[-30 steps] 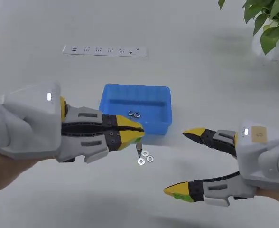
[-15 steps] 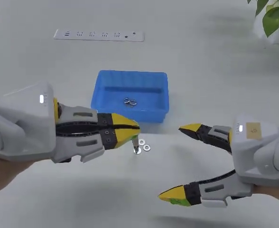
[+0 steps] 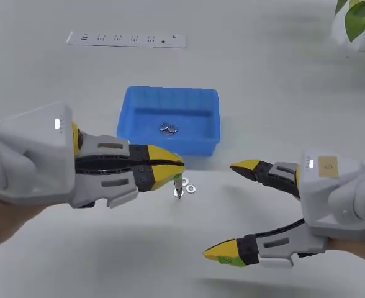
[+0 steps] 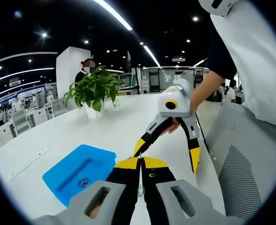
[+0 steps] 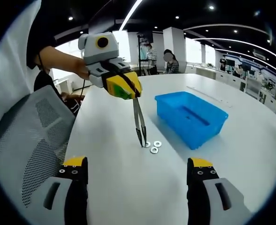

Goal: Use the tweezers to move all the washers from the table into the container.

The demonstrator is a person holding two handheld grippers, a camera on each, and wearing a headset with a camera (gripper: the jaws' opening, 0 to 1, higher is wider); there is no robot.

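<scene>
left gripper [image 3: 179, 169] clamped on tweezers [image 3: 178, 186], held steep so tips reach washers [image 3: 189, 187] just beside container [image 3: 139, 118] (two already inside). tips nearly together; cannot tell if gripping one. right gripper [image 3: 220, 210] spread wide, idle beside container.

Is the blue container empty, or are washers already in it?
Not empty: washers lie inside the blue container, near its middle.
</scene>
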